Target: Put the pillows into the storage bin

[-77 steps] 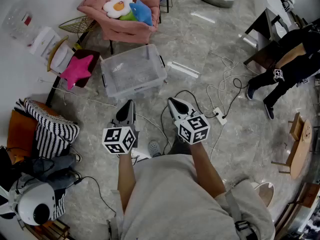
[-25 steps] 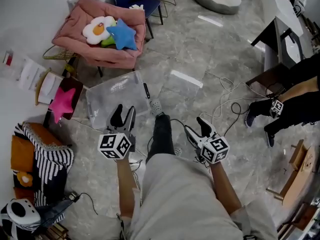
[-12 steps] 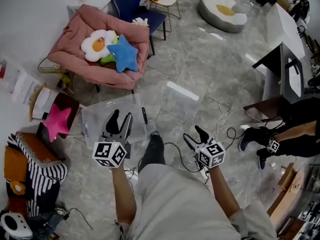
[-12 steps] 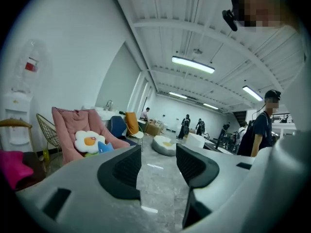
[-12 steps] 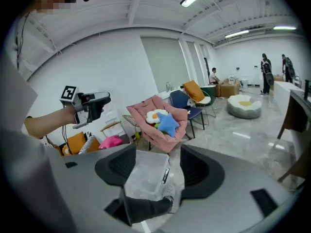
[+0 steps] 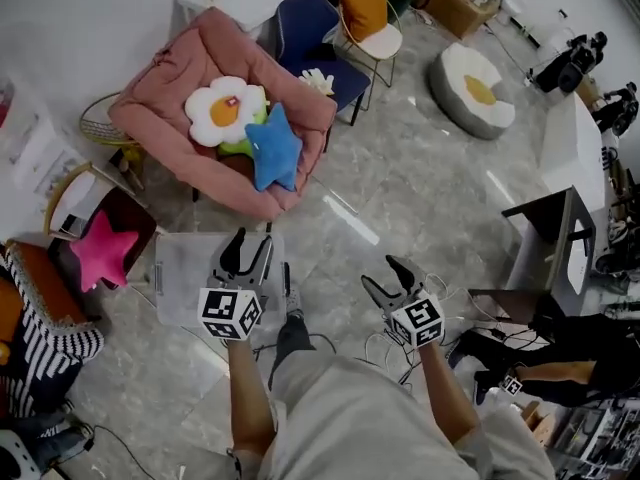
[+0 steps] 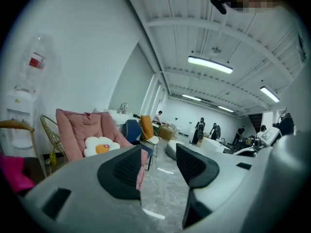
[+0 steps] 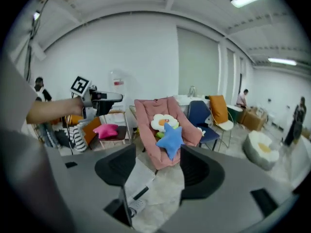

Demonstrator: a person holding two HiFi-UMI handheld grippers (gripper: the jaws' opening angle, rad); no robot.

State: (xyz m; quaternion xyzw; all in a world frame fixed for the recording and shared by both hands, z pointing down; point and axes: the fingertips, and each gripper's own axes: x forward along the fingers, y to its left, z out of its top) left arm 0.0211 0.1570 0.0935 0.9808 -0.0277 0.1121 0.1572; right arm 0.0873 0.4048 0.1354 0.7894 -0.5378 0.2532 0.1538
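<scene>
A pink chair (image 6: pixel 165 98) holds a white flower pillow (image 6: pixel 225 108), a green pillow (image 6: pixel 238 145) and a blue star pillow (image 6: pixel 275 153). A pink star pillow (image 6: pixel 100 253) lies on a low stool to the left. The clear storage bin (image 6: pixel 180 273) stands on the floor, partly under my left gripper (image 6: pixel 247 251), which is open and empty. My right gripper (image 6: pixel 386 280) is open and empty too, over bare floor. The left gripper view shows the chair (image 7: pixel 77 130) and flower pillow (image 7: pixel 99 146). The right gripper view shows the blue star pillow (image 8: pixel 171 139), flower pillow (image 8: pixel 164 122), pink star pillow (image 8: pixel 106 130) and bin (image 8: pixel 139 175).
A blue chair (image 6: pixel 310 28) and an orange-backed chair (image 6: pixel 365 3) stand behind the pink one. An egg-shaped cushion (image 6: pixel 475 88) lies far right. A striped bag (image 6: pixel 40 343) is at the left, a dark table (image 6: pixel 555 238) and a seated person's legs (image 6: pixel 560 373) at the right. Cables (image 6: pixel 400 353) run by my feet.
The person has walked toward the pink chair, which is now nearer and more central. Both grippers moved along, still open; the bin now lies under the left gripper.
</scene>
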